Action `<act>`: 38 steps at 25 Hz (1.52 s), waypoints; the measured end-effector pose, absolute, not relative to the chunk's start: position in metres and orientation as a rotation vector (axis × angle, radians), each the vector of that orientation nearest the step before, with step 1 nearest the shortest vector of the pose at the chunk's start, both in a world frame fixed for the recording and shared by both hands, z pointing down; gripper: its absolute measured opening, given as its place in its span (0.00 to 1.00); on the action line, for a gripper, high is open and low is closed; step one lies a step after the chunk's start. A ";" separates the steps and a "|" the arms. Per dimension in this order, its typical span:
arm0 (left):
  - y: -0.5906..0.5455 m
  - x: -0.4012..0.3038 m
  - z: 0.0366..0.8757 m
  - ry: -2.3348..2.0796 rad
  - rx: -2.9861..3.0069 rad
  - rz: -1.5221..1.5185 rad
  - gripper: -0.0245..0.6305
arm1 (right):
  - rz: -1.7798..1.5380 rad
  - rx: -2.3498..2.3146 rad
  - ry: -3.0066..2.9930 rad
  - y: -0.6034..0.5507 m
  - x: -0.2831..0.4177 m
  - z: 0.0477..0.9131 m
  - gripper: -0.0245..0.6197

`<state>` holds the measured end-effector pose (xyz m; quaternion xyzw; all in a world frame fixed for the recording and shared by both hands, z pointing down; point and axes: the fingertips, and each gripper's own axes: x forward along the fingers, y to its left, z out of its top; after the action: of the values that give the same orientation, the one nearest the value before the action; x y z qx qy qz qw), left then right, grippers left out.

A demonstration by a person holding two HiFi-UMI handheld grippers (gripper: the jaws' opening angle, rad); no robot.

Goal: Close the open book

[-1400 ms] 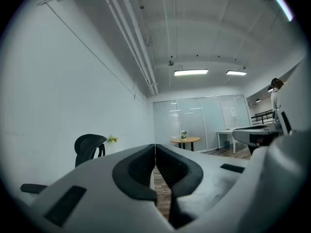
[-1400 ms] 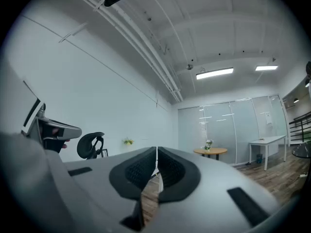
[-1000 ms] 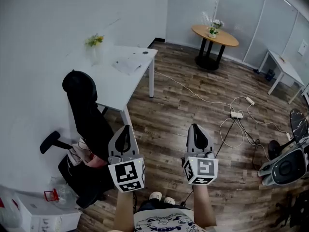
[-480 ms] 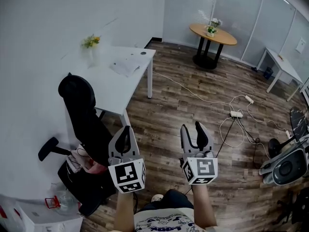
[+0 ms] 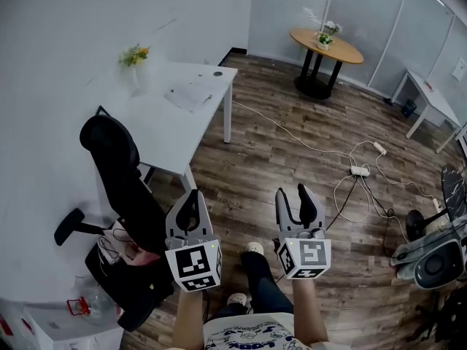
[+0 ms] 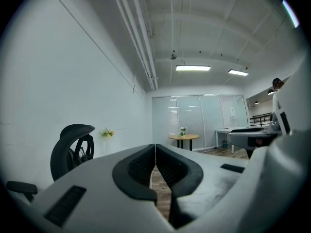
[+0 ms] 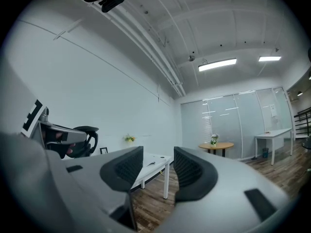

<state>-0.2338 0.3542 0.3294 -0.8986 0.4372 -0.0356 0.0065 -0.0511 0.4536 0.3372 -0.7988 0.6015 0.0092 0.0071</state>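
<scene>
The open book point(image 5: 188, 95) lies flat on the white desk point(image 5: 164, 133) at the upper left of the head view, well away from both grippers. My left gripper point(image 5: 191, 197) is held out level over the wooden floor, its jaws shut with nothing between them; in the left gripper view the pads point(image 6: 144, 164) touch. My right gripper point(image 5: 294, 193) sits beside it, open and empty. In the right gripper view the desk and the book point(image 7: 151, 163) show in the gap between the pads point(image 7: 125, 168).
A black office chair point(image 5: 120, 177) stands between me and the desk. A vase of flowers point(image 5: 136, 58) sits at the desk's back. A round wooden table point(image 5: 326, 46) is far off. Cables and a power strip point(image 5: 357, 171) lie on the floor to the right.
The right gripper's jaws went from shut to open. Both grippers moved forward with the person, and a leg has stepped into view below them.
</scene>
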 end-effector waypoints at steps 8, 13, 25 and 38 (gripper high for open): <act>0.298 -0.191 0.336 1.441 -2.784 -0.120 0.07 | 0.024 -2.469 1.915 0.394 0.004 0.343 0.33; 0.255 -0.150 0.337 1.493 -2.762 -0.132 0.07 | 0.020 -2.440 1.951 0.346 0.049 0.344 0.33; 0.152 -0.069 0.318 1.630 -2.661 -0.122 0.07 | 0.043 -2.307 2.093 0.216 0.135 0.327 0.33; 0.081 -0.061 0.333 1.760 -2.596 -0.200 0.07 | -0.031 -2.233 2.188 0.127 0.156 0.346 0.33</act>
<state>-0.0606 0.0805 0.3329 -0.8260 0.5601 -0.0636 -0.0004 0.1557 0.1266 0.3464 -0.7144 0.6997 -0.0099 0.0076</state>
